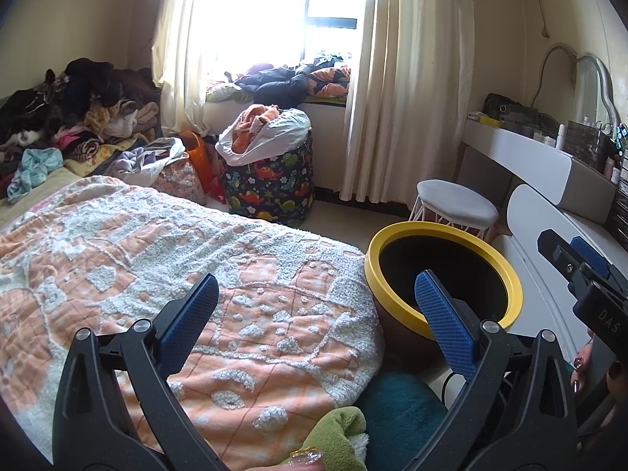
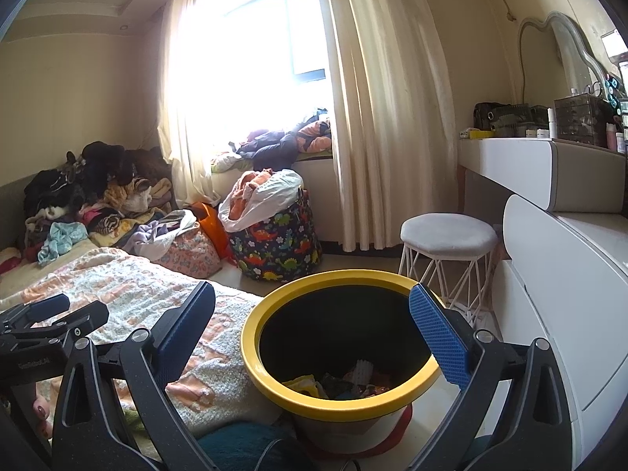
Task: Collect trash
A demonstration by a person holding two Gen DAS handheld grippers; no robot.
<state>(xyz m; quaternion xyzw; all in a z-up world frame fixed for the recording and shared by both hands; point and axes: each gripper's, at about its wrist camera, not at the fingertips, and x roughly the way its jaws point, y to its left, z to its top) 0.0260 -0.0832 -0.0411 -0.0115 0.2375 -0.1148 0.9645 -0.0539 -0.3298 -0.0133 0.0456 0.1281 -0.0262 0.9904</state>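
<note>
Hovering my right tool (image 2: pixel 312 337) wide open, empty, over the bin (image 2: pixel 274 388) | scraps (image 2: pixel 333 384) inside | my left tool (image 1: pixel 314 325) wide open, empty, over the bed (image 1: pixel 157 243)

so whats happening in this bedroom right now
A person holds a gripper in each hand, tidying up trash. Both the left gripper and the right gripper are open and hold nothing. The right one points at the yellow-rimmed bin beside the bed, which already has some scraps at the bottom. Nothing is being picked up at this moment.
</note>
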